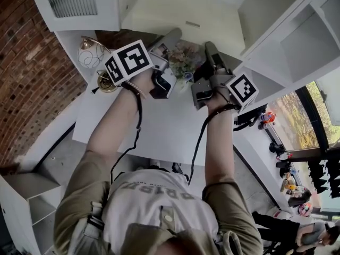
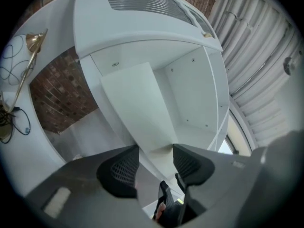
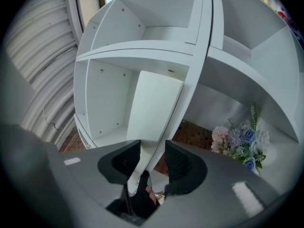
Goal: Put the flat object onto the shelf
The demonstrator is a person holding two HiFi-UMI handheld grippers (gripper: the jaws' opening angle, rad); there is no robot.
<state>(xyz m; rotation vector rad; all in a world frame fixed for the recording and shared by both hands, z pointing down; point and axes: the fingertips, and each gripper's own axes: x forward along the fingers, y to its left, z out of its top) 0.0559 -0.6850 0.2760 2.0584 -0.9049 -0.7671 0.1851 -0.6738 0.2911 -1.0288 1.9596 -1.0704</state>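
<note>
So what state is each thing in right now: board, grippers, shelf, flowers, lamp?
white board: lifted, held at its near end, tilted toward the shelf.
left gripper: shut on the white board.
right gripper: shut on the white board.
shelf: open-fronted.
flowers: upright on the table.
lamp: standing; lit or not, cannot tell.

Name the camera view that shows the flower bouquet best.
The right gripper view: the flower bouquet sits in plain sight at lower right, pink and blue blooms distinct. The head view catches only a small, partly hidden patch of it. The left gripper view does not show it.
</note>
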